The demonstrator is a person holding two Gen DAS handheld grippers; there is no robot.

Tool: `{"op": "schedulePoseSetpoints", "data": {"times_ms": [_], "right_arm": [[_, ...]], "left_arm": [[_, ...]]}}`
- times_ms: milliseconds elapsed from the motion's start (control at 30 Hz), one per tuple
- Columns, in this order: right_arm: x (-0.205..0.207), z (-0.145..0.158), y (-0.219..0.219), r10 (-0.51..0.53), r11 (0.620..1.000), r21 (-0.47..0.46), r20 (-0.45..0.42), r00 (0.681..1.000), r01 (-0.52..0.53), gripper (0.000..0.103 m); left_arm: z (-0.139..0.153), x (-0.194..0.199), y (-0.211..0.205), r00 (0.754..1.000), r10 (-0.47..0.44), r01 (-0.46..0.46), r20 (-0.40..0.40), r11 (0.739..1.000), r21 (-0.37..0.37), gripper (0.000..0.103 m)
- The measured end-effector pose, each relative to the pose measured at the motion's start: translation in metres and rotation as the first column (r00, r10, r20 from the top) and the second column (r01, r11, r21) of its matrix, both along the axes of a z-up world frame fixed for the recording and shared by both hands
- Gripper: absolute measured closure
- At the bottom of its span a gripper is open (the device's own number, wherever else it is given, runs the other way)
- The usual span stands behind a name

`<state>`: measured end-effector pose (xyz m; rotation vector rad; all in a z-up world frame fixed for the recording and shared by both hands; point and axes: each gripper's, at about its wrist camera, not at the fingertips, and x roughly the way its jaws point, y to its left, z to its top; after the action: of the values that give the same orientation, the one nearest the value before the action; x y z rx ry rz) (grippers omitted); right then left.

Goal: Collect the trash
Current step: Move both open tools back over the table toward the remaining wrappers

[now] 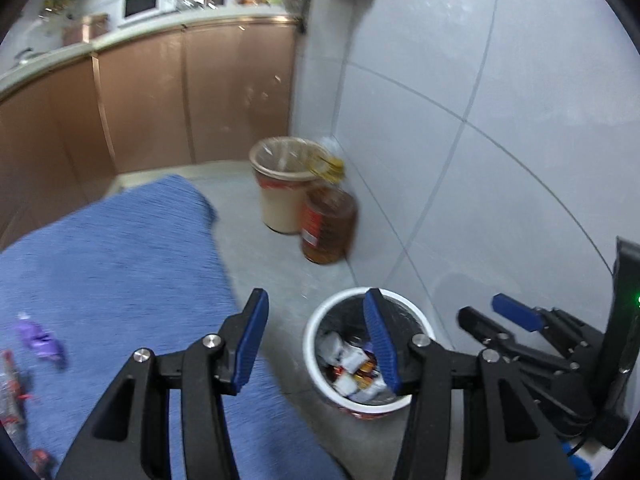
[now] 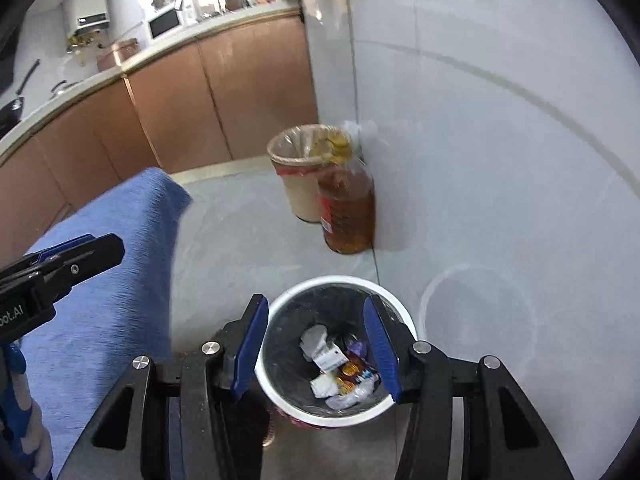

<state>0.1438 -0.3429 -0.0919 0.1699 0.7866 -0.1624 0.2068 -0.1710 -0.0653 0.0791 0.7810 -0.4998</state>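
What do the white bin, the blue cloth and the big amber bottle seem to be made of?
White bin: probably plastic, with a smooth, thin rim and a dark liner. Blue cloth: woven fabric, with a matte streaked texture. Bottle: likely clear plastic, since the amber liquid shows through.

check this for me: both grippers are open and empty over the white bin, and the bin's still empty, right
Not quite. Both the left gripper and right gripper are open and empty, but the white bin is not empty: the right wrist view shows wrappers inside.
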Motion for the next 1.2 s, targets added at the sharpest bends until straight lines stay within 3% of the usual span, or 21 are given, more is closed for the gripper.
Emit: {"op": "schedulePoseSetpoints", "data": {"times_ms": [300, 633, 1200], "right_arm": [[-0.017, 0.048, 0.051, 0.125, 0.992, -0.042, 0.088, 0.988, -0.122, 0.054], [-0.039, 0.083, 0.103, 0.232, 0.972, -0.065, 0.159, 0.960, -0.225, 0.049], [-0.061, 0.104, 0.191, 0.400, 0.916, -0.079, 0.195, 0.895, -0.393, 0.034]], "left_arm": [[0.047, -0.042, 0.070, 0.981, 0.132, -0.131, 0.140, 0.991, -0.012, 0.055], [0.077, -0.090, 0.136, 0.935, 0.249, -0.248, 0.252, 0.968, -0.037, 0.036], [0.080, -0.151, 0.243, 0.850, 0.437, -0.438, 0.293, 0.896, -0.064, 0.031]]}}
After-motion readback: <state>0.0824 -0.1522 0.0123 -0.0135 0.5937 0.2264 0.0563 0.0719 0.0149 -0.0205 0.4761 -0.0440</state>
